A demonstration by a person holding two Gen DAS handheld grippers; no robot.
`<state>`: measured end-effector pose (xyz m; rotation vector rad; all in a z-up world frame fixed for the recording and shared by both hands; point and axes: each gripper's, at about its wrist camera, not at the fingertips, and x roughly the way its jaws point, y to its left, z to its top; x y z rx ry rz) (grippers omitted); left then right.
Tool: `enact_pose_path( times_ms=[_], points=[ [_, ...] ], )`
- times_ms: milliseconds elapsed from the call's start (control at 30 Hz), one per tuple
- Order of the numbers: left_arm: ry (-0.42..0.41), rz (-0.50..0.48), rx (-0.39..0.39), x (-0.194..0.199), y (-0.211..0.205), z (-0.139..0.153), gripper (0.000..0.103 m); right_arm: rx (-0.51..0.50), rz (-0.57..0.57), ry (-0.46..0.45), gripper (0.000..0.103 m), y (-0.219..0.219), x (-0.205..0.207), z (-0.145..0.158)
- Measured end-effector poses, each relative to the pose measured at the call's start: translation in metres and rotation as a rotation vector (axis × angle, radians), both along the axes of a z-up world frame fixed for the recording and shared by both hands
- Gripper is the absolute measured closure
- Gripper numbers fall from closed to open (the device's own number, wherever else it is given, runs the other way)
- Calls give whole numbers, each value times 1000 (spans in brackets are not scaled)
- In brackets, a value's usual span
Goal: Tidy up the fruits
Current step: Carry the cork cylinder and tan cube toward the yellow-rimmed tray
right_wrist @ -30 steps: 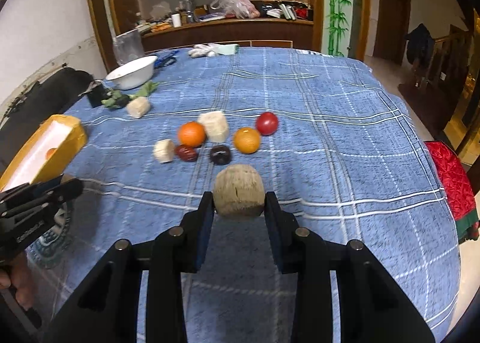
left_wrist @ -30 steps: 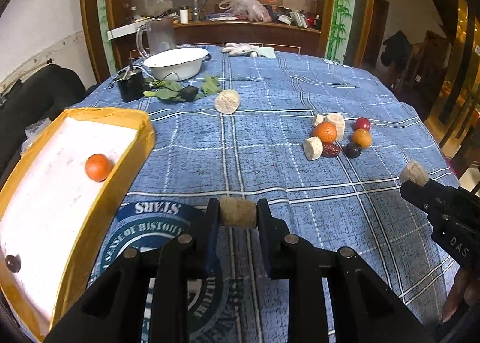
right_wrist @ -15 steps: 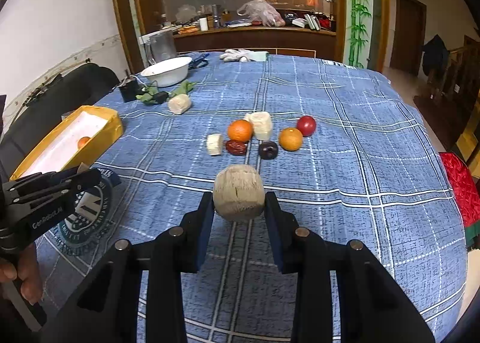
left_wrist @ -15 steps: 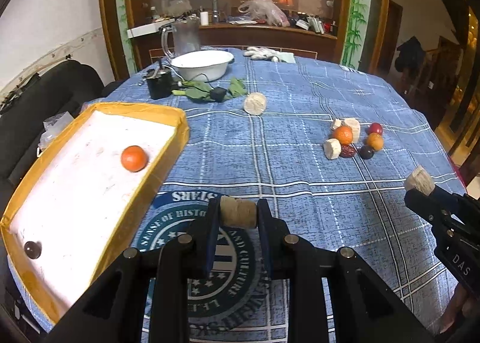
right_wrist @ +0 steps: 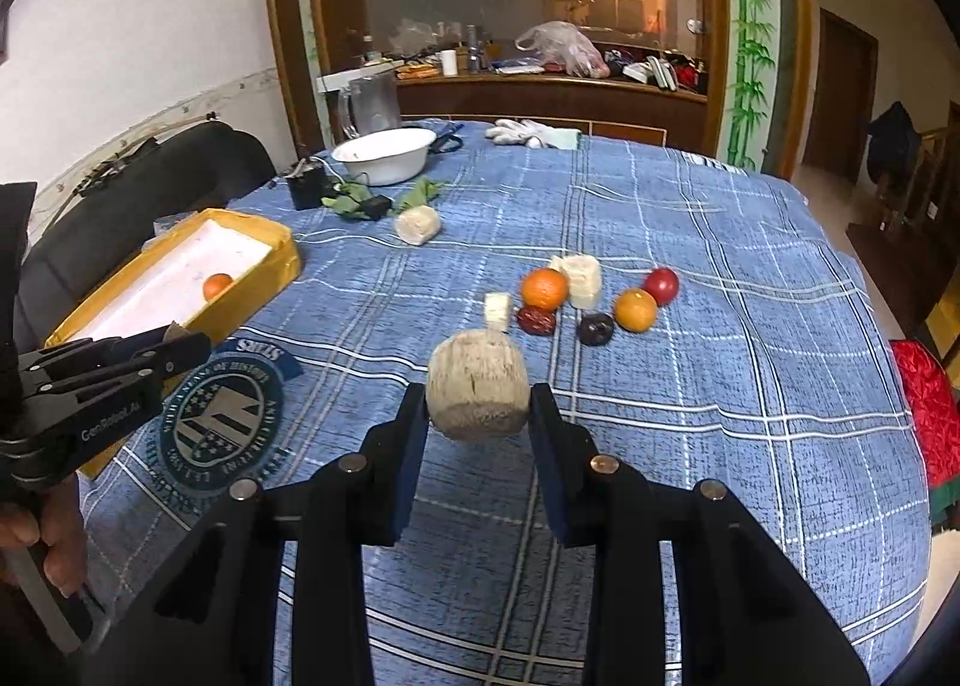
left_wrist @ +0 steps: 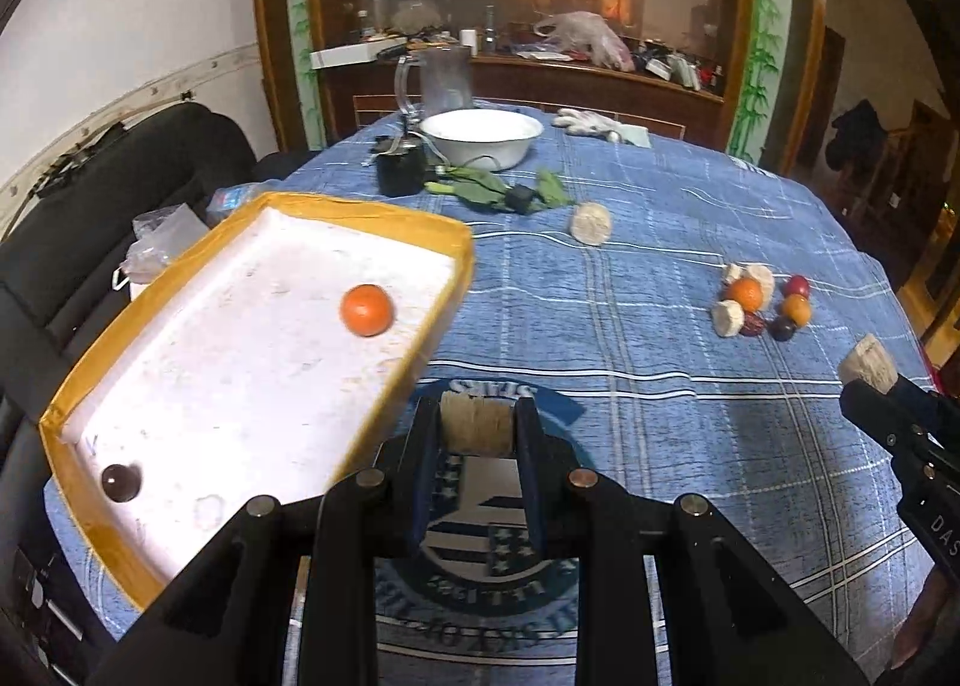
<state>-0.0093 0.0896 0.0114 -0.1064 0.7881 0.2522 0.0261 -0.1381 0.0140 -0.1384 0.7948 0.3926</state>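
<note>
Grippers both carry pale chunks: left gripper pinching one, now nearer the yellow tray (orange inside); right gripper pinching another above the counter. Drop-off looks close.

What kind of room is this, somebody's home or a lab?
Most likely a home dining room: a round table under a blue checked cloth, a cluttered wooden sideboard under a big framed glass panel, and a white bowl beside a glass mug.
</note>
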Motion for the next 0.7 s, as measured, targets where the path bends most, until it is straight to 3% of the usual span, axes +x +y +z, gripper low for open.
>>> enact_pose_path(
  times_ms=[700],
  points=[
    [-17, 160, -39, -28, 72, 7, 79, 8, 121, -32, 67, 62, -5, 14]
  ],
)
